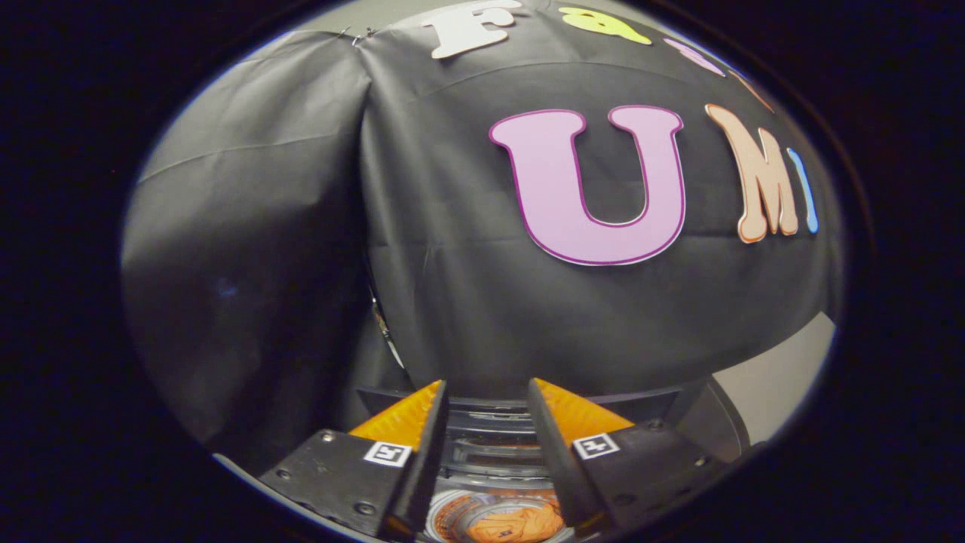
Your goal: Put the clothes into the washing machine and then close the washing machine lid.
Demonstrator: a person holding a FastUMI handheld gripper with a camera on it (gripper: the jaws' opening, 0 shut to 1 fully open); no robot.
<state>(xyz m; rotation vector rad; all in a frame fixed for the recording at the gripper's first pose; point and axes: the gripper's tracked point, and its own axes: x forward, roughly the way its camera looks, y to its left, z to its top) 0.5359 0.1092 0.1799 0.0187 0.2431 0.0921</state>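
The black cloth wall (pixel 467 302) of the booth takes up most of the frame, hanging in folds, with a seam running down left of centre. At the lower right a strip of pale worktop (pixel 784 377) shows past the cloth's edge. Low in the centre stands the washing machine (pixel 490 434), a small dark-bodied toy-like unit seen from above; its raised lid or back panel runs across just beyond the fingertips. The gripper (pixel 487 396) sits at the bottom centre, its fingers (pixel 411 430) spread apart with a clear gap between them and nothing held. Between the fingers, at the very bottom of the frame, the machine's round drum opening (pixel 501 516) shows, and inside it lies an orange piece of clothes (pixel 520 524), partly hidden by the fingers.
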